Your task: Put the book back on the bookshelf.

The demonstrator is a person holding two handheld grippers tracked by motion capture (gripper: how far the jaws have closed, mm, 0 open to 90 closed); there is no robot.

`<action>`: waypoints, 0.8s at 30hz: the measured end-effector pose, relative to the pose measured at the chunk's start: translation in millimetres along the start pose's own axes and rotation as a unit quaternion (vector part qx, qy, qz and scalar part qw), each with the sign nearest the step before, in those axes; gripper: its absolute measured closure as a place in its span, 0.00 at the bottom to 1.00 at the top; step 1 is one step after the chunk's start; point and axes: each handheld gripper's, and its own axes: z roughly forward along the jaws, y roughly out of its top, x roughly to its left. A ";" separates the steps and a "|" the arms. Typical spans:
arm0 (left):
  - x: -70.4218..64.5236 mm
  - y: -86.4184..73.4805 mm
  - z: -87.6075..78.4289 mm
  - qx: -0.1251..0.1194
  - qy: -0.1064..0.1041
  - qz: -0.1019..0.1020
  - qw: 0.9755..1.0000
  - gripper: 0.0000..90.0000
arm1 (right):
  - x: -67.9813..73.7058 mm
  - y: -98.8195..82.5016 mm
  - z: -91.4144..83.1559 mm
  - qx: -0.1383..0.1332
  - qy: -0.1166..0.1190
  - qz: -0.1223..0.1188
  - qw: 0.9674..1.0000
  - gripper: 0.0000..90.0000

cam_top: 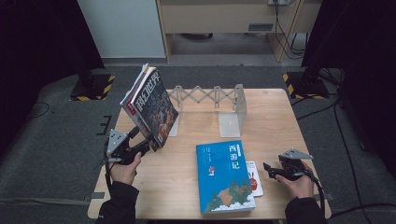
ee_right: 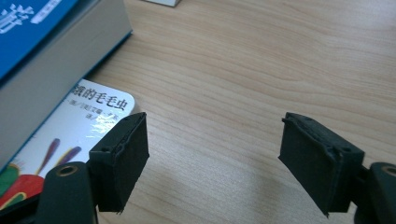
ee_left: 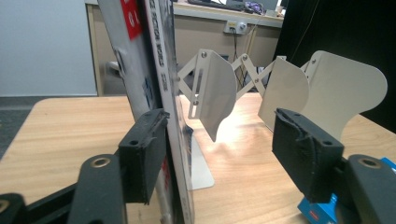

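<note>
While the left gripper [cam_top: 148, 145] sits at the lower left of the high view, its jaws are spread wide, with thin magazines [cam_top: 150, 105] standing tilted between them. Seen from the left gripper view, the magazines [ee_left: 161, 88] rest against the left-hand jaw, well clear of the other; whether they are truly pinched cannot be told. Their cover is dark and busy, with large pale characters and a white spine edge. Just behind them, toward the upper middle of the frame, a pale accordion book rack [cam_top: 212, 99] stands on the wooden table [cam_top: 275, 121]. At lower centre a thick blue book [cam_top: 224, 176] lies flat over a thin white picture book [cam_top: 254, 177]. Beside these, at lower right, the right gripper [cam_top: 267, 169] hovers with jaws apart, holding nothing.
</note>
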 end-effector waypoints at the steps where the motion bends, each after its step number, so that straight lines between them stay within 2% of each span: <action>1: -0.8 -2.5 0.2 0.003 0.000 0.001 1.000 0.38 | 0.5 0.5 -0.8 -0.001 0.001 -0.002 1.000 0.27; 7: -9.1 -19.6 5.8 0.034 -0.016 0.000 0.999 0.35 | 6.0 5.5 -5.9 -0.017 0.012 0.002 1.000 0.30; 10: -17.4 -26.5 9.2 0.047 -0.033 0.001 0.998 0.34 | 8.7 7.5 -7.8 -0.027 0.019 0.005 0.999 0.30; 13: -25.7 -32.4 11.9 0.056 -0.054 0.013 0.997 0.32 | 12.0 8.7 -8.6 -0.030 0.028 0.007 0.999 0.30; 18: -36.8 -42.2 18.2 0.087 -0.072 0.027 0.993 0.30 | 18.4 10.4 -8.1 -0.038 0.044 0.013 0.998 0.31; 21: -42.2 -48.2 23.5 0.111 -0.081 0.031 0.990 0.29 | 22.3 11.9 -8.2 -0.041 0.050 0.014 0.998 0.31; 24: -49.0 -52.9 27.4 0.125 -0.092 0.036 0.987 0.29 | 25.6 13.5 -8.6 -0.047 0.059 0.016 0.997 0.31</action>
